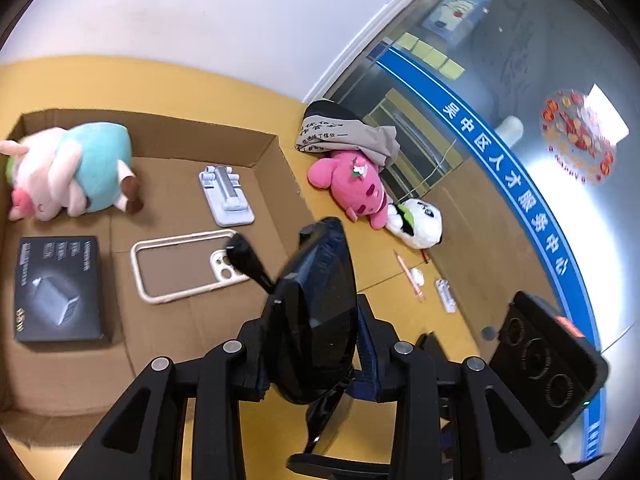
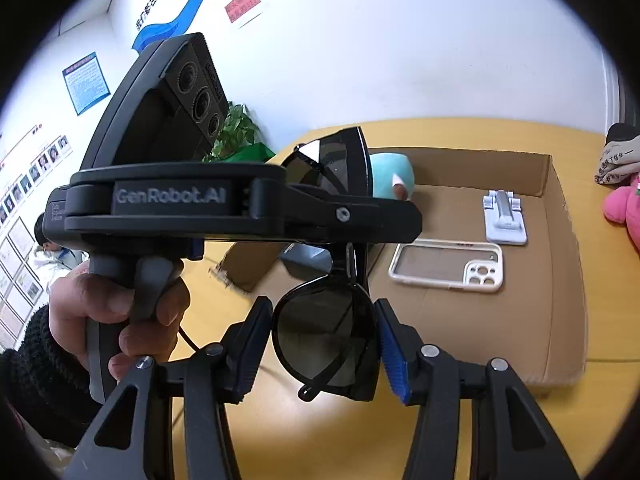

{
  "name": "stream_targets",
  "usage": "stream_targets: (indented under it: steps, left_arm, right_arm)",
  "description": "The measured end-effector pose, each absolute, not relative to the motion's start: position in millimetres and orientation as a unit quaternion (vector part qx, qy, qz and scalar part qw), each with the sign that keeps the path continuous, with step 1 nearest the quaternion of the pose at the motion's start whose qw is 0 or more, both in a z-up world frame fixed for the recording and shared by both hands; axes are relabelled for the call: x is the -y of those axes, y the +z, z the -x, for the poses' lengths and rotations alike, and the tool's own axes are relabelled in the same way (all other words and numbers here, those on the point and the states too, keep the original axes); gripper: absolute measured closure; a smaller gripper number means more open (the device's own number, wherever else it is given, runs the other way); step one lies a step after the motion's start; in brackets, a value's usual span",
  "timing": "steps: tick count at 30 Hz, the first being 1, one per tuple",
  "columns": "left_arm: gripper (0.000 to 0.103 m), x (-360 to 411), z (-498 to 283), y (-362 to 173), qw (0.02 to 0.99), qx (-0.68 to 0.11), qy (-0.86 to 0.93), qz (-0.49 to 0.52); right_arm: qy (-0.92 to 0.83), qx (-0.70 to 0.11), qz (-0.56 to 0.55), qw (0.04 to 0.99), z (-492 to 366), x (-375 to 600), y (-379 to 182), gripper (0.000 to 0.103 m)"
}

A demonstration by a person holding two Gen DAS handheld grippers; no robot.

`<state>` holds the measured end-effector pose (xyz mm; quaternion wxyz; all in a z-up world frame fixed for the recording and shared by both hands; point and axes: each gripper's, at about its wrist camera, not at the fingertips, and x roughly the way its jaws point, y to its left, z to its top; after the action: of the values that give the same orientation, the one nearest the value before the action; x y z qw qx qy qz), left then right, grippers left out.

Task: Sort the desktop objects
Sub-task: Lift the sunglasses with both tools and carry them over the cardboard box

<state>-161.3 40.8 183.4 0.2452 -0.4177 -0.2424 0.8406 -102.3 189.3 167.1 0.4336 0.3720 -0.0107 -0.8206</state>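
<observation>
I see a white wall (image 2: 400,40) behind a yellow wooden table (image 1: 380,264), with a glass partition (image 1: 520,92) carrying a blue banner on the right side in the left wrist view. The table's far edge meets the wall; its bare surface shows right of the box and beneath both tools.

A shallow open cardboard box (image 1: 276,152) occupies most of the table. Its low walls bound the sorted items, and bare floor remains in its near part. Inside it lie a pink-and-teal plush pig (image 1: 72,168) at the far left, a black carton (image 1: 58,288) nearer, a clear phone case (image 1: 184,266) in the middle and a white phone stand (image 1: 228,196) behind that case.

Outside the box, near the partition, a folded grey garment (image 1: 340,132) lies over a pink plush (image 1: 352,188), with a panda plush (image 1: 420,222) just beside it. A pencil (image 1: 408,276) and small white pieces lie nearer on the bare wood.

The black sunglasses (image 2: 328,340) are off the table, above the box's near edge, gripped by both tools. The left hand-held gripper (image 1: 316,344) is clamped on one lens, and the folded frame blocks much of its view. The right hand-held gripper (image 2: 324,344) grasps the other lens between its blue pads. A hand (image 2: 120,312) in a dark knitted sleeve grips the left tool's handle, crossing the right wrist view.
</observation>
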Motion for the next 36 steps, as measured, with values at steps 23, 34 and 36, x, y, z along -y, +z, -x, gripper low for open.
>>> stream_targets:
  steps: [23,34,36]
  left_arm:
    - [0.067,-17,224,72,0.141,0.397,0.763,0.491]
    - [0.069,-4,196,49,0.061,0.480,0.725,0.490]
    - [0.069,-2,192,44,0.049,0.489,0.724,0.485]
  right_arm:
    - [-0.723,-0.092,-0.532,0.431,211,-157,89,0.052]
    - [-0.685,-0.118,-0.565,0.444,218,-146,76,0.052]
    - [-0.681,-0.125,-0.569,0.444,221,-147,73,0.052]
